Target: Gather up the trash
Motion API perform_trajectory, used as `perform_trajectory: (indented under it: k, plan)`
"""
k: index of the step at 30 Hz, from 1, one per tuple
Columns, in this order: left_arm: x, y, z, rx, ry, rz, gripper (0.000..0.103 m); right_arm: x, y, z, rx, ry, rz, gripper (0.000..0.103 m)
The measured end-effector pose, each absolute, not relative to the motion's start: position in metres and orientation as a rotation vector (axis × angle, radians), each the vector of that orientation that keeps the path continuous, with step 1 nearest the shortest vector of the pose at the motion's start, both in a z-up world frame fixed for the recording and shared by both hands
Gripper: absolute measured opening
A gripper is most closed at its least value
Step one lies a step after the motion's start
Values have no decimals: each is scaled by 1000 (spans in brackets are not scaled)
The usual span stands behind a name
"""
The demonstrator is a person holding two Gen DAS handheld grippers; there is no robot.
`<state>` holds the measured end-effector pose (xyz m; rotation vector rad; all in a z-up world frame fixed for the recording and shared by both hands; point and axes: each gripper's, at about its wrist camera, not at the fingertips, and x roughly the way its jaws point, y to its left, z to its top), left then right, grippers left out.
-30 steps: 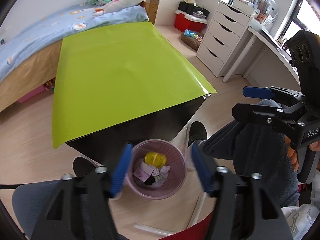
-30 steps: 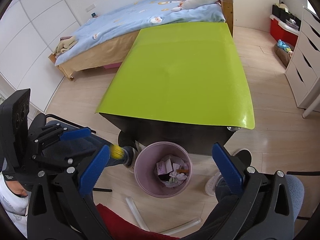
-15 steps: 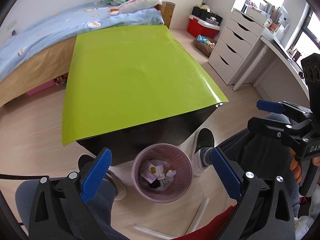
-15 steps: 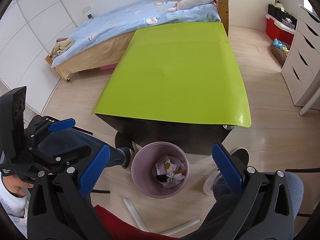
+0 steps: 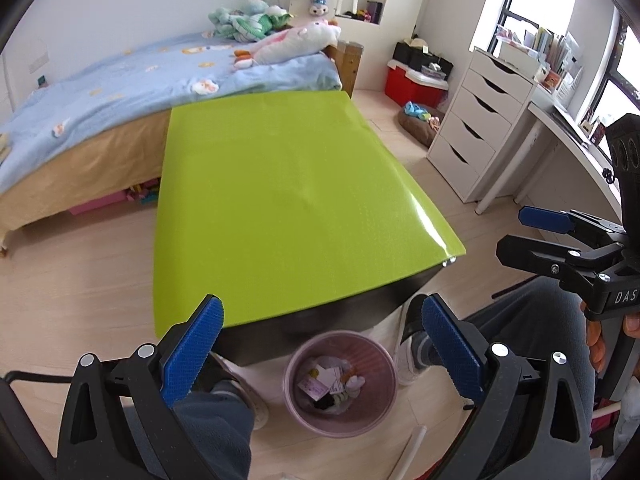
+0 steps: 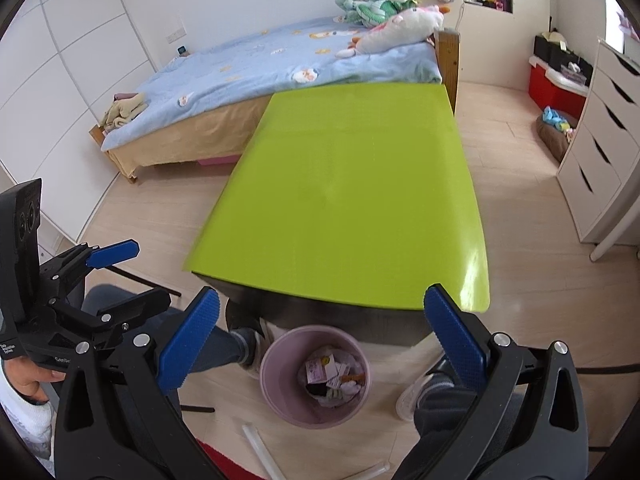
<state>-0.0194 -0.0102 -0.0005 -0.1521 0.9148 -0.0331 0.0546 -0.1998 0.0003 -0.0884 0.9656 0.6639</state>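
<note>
A pink waste bin [image 5: 298,412] [image 6: 280,392] stands on the floor against the near end of the green-topped table [image 5: 280,200] [image 6: 352,200]. Paper scraps and other trash [image 5: 332,384] [image 6: 332,376] lie inside it. My left gripper [image 5: 322,312] [image 6: 132,276] hovers above the bin, open wide with nothing between its blue pads. My right gripper [image 6: 322,300] [image 5: 520,234] hangs beside it at about the same height, also open and empty. The green table top shows no items on it.
The person's legs and shoes [image 5: 404,364] [image 6: 416,396] flank the bin. White tubes [image 6: 260,448] lie on the floor in front of it. A bed [image 5: 120,92] stands behind the table, white drawers [image 5: 476,128] and a red box [image 5: 408,84] to the right.
My left gripper's jaws spread wide, and a yellow piece seen by them dropped into the bin. Both grippers rose and tilted up, so more of the table and room shows.
</note>
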Motion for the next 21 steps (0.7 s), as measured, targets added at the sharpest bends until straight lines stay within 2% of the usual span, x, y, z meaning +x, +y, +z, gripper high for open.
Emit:
perform_trajectory:
  k: [21]
  plan:
    - [15,3,35,-186,847,-46,97,86,-175,31,-111,909,689,100]
